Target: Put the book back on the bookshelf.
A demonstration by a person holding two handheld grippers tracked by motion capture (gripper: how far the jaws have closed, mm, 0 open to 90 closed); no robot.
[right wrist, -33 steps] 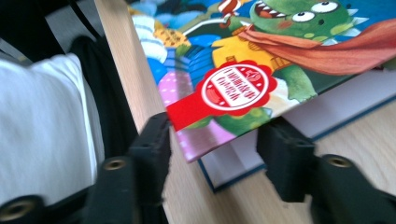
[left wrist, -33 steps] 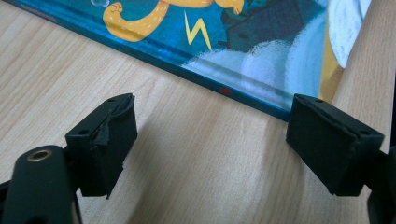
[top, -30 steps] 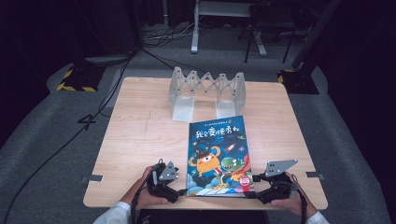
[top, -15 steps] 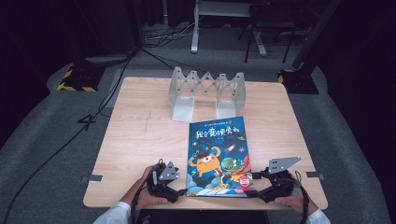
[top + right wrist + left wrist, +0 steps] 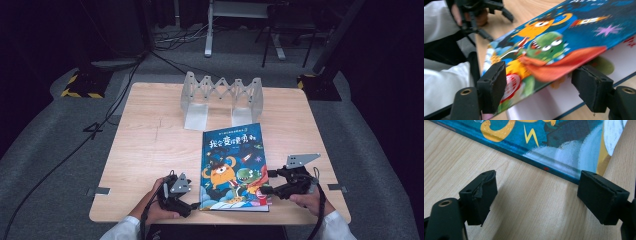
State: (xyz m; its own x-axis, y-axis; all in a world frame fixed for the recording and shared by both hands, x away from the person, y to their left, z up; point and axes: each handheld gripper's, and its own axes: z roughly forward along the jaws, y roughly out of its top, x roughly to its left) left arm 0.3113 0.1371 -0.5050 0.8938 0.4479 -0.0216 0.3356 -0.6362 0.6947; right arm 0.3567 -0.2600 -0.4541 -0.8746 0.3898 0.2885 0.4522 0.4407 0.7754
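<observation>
On the wooden table (image 5: 150, 150), the picture book (image 5: 234, 167) lies flat near the front edge. The right gripper (image 5: 539, 85), whose jaws have just been opening, straddles the slightly lifted cover (image 5: 564, 37) ungripped. The left gripper (image 5: 536, 195) is open, empty. Opening has barely begun.

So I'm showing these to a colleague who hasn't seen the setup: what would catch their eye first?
The bright blue picture book, lying on the near half of the wooden table. Its front cover is lifted at the right edge, with the right gripper straddling it, jaws having just opened further, and the left gripper open beside the spine. Behind the book stands a clear zigzag rack.
</observation>
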